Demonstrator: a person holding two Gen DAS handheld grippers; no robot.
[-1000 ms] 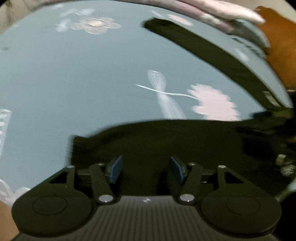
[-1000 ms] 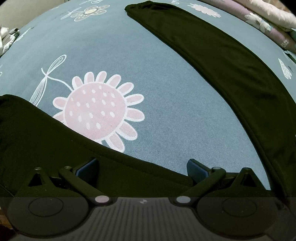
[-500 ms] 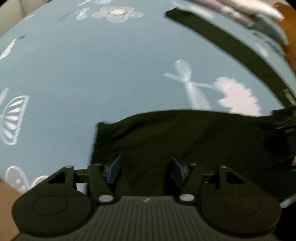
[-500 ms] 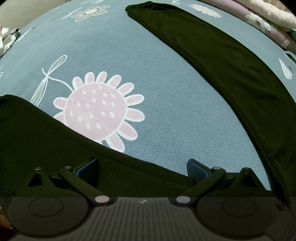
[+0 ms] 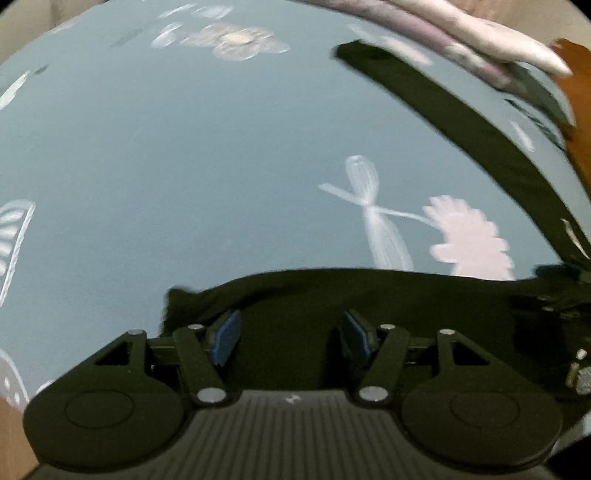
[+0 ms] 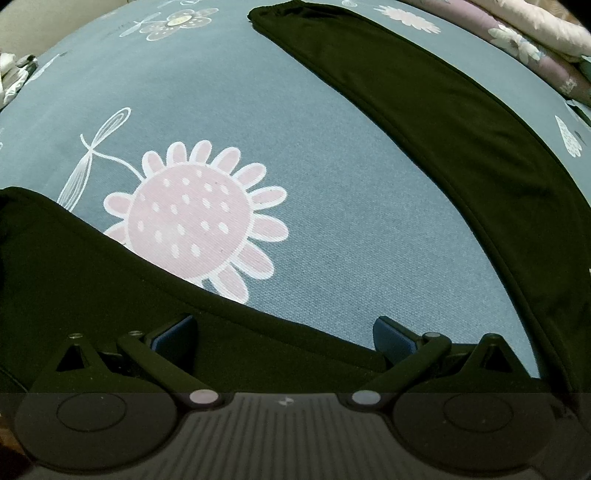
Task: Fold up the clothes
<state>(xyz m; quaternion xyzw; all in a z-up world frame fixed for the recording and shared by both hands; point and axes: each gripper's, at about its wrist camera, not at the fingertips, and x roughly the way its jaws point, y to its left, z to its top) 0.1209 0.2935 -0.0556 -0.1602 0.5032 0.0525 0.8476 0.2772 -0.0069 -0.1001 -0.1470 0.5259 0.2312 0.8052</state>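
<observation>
Two tools are in view, each standing over dark cloth on a bed. The left tool (image 5: 291, 338) has its blue pads (image 5: 225, 336) parted with a moderate gap and nothing between them; black fabric lies directly beneath and ahead, apparently the end of one leg of the black trousers (image 5: 369, 306), whose blunt end shows just to the left of the tool. From there this leg (image 6: 110, 280) runs to the right, across the tool's line of sight. The right tool (image 6: 284, 334) stands wide, jaws well apart and empty, over the far edge of the same leg where it narrows toward the right. Beyond it comes bare blue bedsheet (image 6: 332, 184) printed with a pink flower (image 6: 195, 218), and beyond that the second leg (image 6: 443, 122), lying flat, its long axis running from the far upper middle down to the right edge; its cuffed end (image 6: 273, 14) lies farthest off. The two legs spread in a V, apparently meeting at the right, though the junction is out of frame. Judgement: the left tool is nearer the near leg's free end, the right tool nearer the far leg. Folded bedding (image 6: 535, 40) lies at the far right edge.
</observation>
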